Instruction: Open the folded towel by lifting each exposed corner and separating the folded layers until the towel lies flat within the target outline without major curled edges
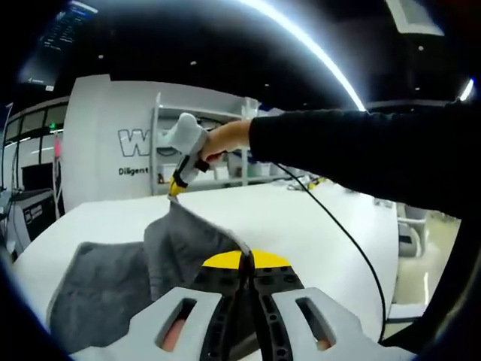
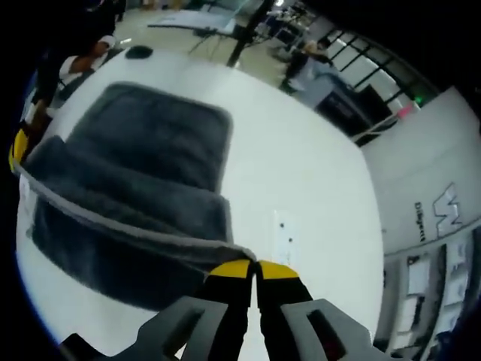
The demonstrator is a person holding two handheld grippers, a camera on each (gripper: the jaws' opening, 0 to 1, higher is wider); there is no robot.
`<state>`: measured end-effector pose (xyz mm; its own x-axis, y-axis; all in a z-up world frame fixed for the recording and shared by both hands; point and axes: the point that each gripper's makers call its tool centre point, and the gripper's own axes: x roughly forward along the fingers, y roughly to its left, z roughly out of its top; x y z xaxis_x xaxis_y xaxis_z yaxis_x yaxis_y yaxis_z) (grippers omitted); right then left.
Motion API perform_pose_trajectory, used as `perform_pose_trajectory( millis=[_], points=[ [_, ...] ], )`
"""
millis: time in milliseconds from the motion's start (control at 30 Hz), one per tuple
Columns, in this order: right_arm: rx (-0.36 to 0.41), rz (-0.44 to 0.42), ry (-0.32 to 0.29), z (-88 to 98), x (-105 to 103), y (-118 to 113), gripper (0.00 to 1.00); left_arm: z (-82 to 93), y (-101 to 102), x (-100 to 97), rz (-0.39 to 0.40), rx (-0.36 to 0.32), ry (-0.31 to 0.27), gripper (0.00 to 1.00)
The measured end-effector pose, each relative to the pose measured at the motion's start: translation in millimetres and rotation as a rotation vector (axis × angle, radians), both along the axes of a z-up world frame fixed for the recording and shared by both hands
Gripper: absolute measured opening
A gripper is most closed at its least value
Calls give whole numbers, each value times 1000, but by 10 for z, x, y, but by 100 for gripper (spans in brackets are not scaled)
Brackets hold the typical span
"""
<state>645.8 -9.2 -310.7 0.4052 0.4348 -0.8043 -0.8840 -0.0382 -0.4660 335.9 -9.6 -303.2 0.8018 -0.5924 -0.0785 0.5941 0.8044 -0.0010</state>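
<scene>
One grey towel (image 2: 143,180) is lying on the white surface (image 2: 301,180), open room around; left tongs (image 1: 246,265) and right tongs (image 2: 254,269) are each pinching its raised hem.

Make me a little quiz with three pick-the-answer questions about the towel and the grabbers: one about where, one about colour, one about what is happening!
1. Where does the towel lie?
A. on a white table
B. on the floor
C. in a basket

2. What colour is the towel?
A. red
B. grey
C. green

3. What are the two grippers doing?
A. both hang open, away from the towel
B. both are shut on a towel edge
C. one holds a cup

Answers:
1. A, since the white table spreads out beneath the towel.
2. B, since the cloth is dark grey in both views.
3. B, since the left gripper and the right gripper each pinch the towel's raised edge, stretched between them above the table.
</scene>
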Motion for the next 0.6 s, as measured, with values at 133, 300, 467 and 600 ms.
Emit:
perform_pose_trajectory(
  millis=[133,300,467,600],
  points=[
    [-9,8,-4,-25,6,-56,0,19,-81,-9,-15,8,-4,1],
    [1,0,3,-16,16,-125,0,24,-143,8,-29,2,7,1],
    [7,0,-5,16,49,-192,0,42,-228,15,-37,10,-2,1],
    [12,-6,-10,33,59,-239,0,22,-343,23,-61,-18,21,1]
  ],
)
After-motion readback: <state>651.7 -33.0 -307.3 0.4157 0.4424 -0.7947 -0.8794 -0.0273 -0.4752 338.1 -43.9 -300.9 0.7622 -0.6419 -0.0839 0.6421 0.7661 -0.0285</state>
